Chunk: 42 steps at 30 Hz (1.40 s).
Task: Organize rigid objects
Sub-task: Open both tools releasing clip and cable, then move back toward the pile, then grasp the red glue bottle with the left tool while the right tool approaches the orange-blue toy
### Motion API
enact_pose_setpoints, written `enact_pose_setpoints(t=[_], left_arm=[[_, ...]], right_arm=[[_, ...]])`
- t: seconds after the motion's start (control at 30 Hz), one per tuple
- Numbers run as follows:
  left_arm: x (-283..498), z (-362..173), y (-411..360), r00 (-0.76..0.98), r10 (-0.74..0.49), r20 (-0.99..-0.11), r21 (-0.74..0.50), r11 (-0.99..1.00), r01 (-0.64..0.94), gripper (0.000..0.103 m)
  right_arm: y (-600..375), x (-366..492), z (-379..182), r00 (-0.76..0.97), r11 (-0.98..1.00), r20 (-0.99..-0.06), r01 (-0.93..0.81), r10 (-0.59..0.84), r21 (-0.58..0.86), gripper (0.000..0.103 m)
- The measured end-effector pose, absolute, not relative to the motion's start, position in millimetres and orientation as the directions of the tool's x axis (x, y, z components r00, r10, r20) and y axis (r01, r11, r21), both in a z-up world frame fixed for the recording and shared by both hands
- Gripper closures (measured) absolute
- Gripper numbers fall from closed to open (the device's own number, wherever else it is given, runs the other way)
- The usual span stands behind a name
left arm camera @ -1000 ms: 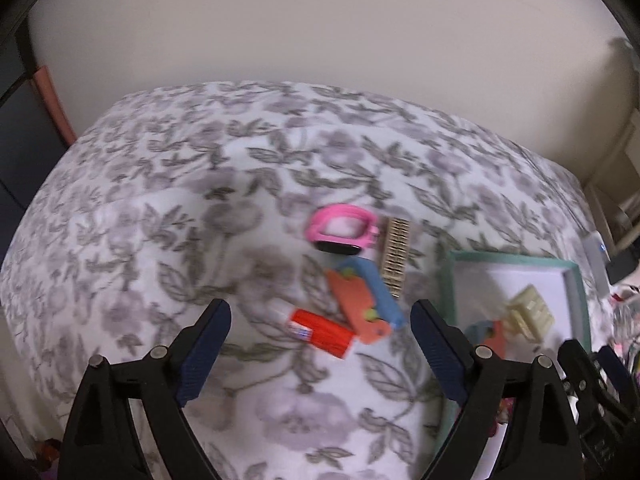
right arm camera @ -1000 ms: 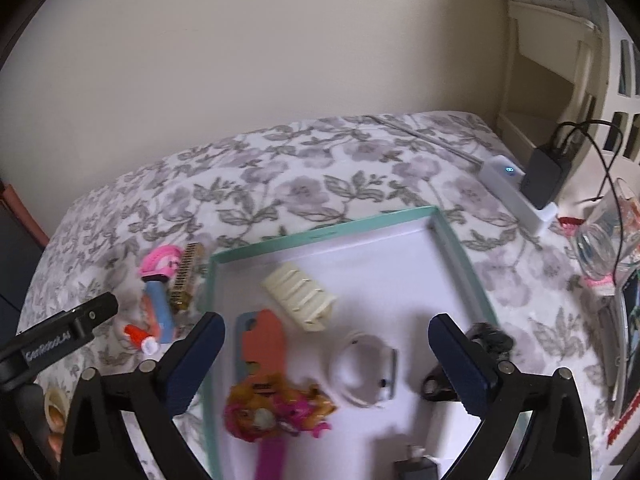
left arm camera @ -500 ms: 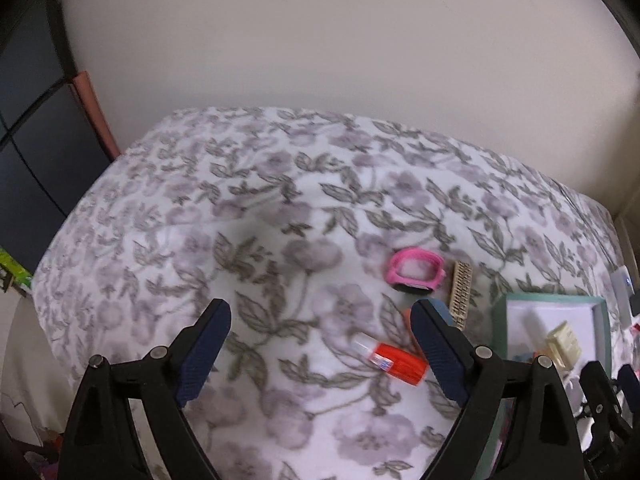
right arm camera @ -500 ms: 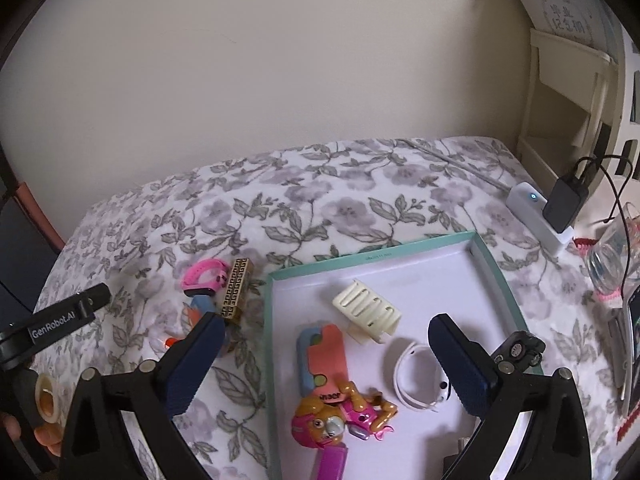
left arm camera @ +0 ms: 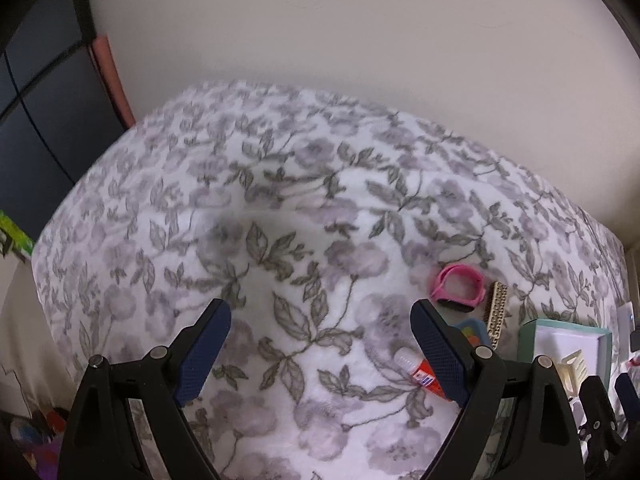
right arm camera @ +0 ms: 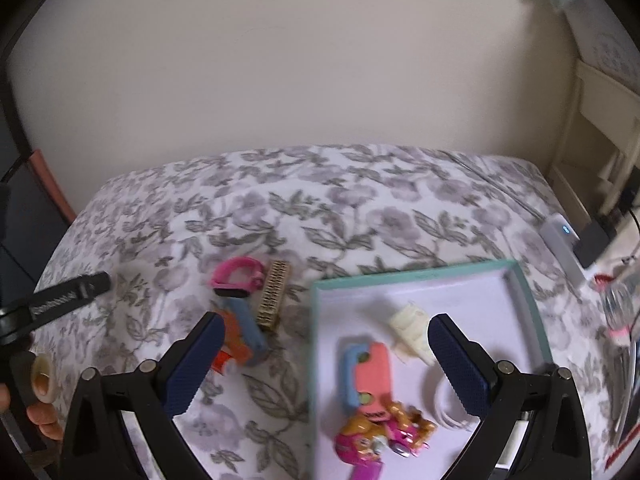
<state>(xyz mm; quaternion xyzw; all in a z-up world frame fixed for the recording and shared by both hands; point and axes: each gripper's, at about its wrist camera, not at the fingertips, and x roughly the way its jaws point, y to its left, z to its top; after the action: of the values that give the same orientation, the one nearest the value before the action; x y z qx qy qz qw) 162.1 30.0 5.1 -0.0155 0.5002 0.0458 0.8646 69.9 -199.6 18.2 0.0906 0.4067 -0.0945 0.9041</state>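
Left tool (left arm camera: 320,344) spread, glue stick (left arm camera: 420,372) right

Ahead and below: floral bedspread (right arm camera: 360,216). Beyond it, cream wall (right arm camera: 280,60). Far right: white power strip (right arm camera: 562,240), black charger (right arm camera: 592,242), cream shelf (right arm camera: 600,120).

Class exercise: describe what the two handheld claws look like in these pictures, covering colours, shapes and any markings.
Both the left claw and the right claw have black, angular, riveted frames ending in two dark blue, textured, flat pads. Seen from the right wrist view, the left claw's black finger carries white lettering, too blurred to read.
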Motion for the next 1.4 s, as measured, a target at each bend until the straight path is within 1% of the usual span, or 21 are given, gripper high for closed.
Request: enact_pose_setpoints(t=[0.13,0.27,0.37,0.53,0.63,0.73,0.93,1.3,1.4], left_arm=[[167,-8,36,0.447,0.036,-0.894,-0.013,0.994,-0.105,0.011],[172,-21,32,0.405,0.014,-0.914,-0.03,0.994,-0.101,0.011],[176,-30,29,0.37,0.009,-0.929,-0.029,0.995,-0.098,0.011],[179,-44,22,0.322,0.018,-0.947,-0.013,0.996,-0.093,0.011],[180,-51,18,0.299,0.007,-0.954,-0.018,0.997,-0.081,0.011],[180,-57,15,0.28,-0.011,-0.96,-0.034,0.996,-0.077,0.011],[178,-68,2,0.246,-0.028,-0.969,-0.044,0.997,-0.058,0.011],[176,-83,-28,0.202,-0.072,-0.977,-0.075,0.997,-0.008,0.011],[173,-85,-37,0.2,-0.066,-0.978,-0.064,0.998,0.013,0.011]], right_arm=[[-188,84,10,0.641,0.972,-0.764,0.215,-0.066,0.096,0.001],[-180,98,-7,0.599,0.975,-0.799,0.202,-0.051,0.089,0.003],[-177,109,-21,0.551,0.977,-0.833,0.202,-0.058,0.065,0.003],[-174,120,-31,0.505,0.981,-0.862,0.186,-0.04,0.064,0.003],[-177,125,-34,0.48,0.979,-0.877,0.183,-0.013,0.085,0.003],[-183,128,-37,0.452,0.976,-0.892,0.203,-0.025,0.075,0.003],[-204,126,-43,0.418,0.964,-0.908,0.251,-0.027,0.087,0.003],[-217,123,-36,0.437,0.955,-0.899,0.276,-0.022,0.111,0.003],[-219,122,-37,0.434,0.953,-0.901,0.282,-0.021,0.113,0.003]])
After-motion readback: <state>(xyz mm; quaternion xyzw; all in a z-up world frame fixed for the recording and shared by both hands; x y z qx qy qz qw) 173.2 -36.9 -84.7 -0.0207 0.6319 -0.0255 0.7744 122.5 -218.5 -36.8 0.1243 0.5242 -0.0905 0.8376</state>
